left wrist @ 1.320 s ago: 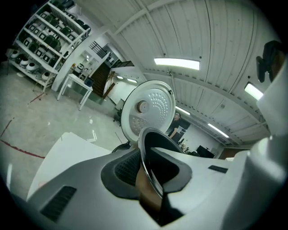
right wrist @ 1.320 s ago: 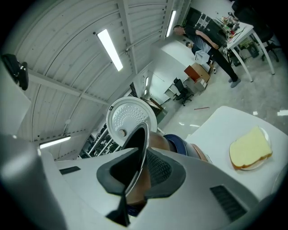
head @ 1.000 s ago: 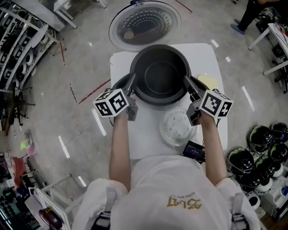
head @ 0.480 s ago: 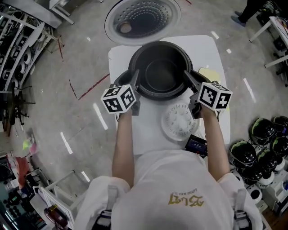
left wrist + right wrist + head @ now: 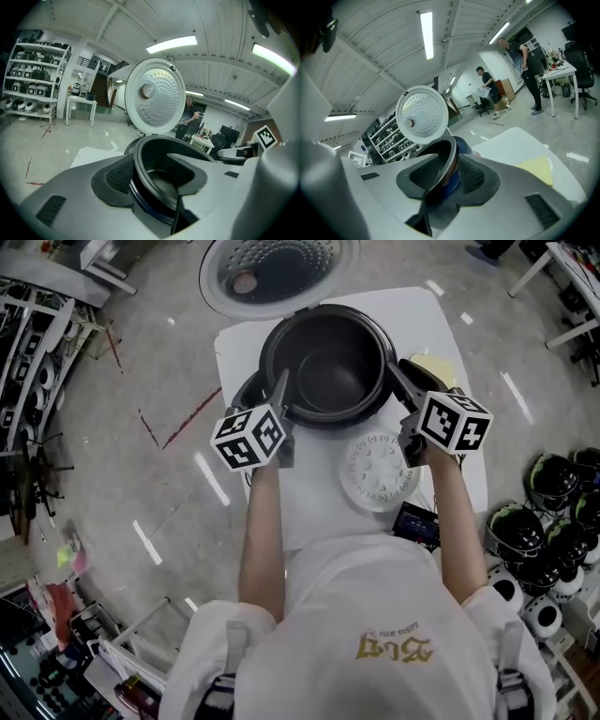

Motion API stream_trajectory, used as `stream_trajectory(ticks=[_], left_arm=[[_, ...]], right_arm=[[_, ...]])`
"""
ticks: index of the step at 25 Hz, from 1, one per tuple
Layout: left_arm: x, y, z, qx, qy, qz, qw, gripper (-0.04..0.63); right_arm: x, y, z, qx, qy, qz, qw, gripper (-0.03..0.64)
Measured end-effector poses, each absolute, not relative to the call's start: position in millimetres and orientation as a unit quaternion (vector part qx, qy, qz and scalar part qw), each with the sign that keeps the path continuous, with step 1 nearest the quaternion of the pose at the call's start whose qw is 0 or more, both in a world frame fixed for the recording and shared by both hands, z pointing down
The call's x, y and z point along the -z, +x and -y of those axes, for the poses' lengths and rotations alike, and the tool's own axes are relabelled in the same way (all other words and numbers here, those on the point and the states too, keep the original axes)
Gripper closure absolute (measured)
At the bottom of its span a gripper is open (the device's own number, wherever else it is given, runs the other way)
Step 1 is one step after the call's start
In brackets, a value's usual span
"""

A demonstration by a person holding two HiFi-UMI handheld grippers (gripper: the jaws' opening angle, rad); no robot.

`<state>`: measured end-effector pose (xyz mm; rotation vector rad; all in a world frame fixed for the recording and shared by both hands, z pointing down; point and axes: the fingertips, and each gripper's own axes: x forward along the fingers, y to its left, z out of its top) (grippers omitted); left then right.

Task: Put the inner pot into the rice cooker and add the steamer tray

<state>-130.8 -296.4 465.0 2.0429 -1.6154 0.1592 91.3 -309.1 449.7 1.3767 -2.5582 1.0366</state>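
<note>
The black inner pot point(image 5: 323, 362) sits inside the rice cooker point(image 5: 247, 390), whose round white lid point(image 5: 277, 266) stands open behind it. My left gripper point(image 5: 279, 392) is at the pot's left rim and my right gripper point(image 5: 398, 381) at its right rim. In the left gripper view the pot's rim point(image 5: 154, 150) lies between the opening jaws of the left gripper point(image 5: 154, 176), with a gap showing. In the right gripper view the rim point(image 5: 445, 159) lies between the opening jaws of the right gripper point(image 5: 447, 174). The white perforated steamer tray point(image 5: 380, 470) lies flat on the white table point(image 5: 309, 507), in front of the cooker.
A yellow cloth point(image 5: 433, 367) lies right of the cooker and a small dark device point(image 5: 417, 521) sits at the table's near right edge. Several dark round appliances point(image 5: 544, 540) crowd the floor at right, shelving point(image 5: 28, 352) at left. People stand far off point(image 5: 527, 56).
The pot has settled lower into the cooker. Both grippers stay at its rim, rolled slightly, and their jaws have loosened.
</note>
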Motion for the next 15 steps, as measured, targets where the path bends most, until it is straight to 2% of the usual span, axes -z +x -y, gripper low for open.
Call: stream_trajectory(ticks=[15], left_arm=[[-462,-128,253,-0.048,0.771,0.575,0.271,0.371]], right_arm=[[-462,122,258,-0.350,0.495,0.795,0.015,0.474]])
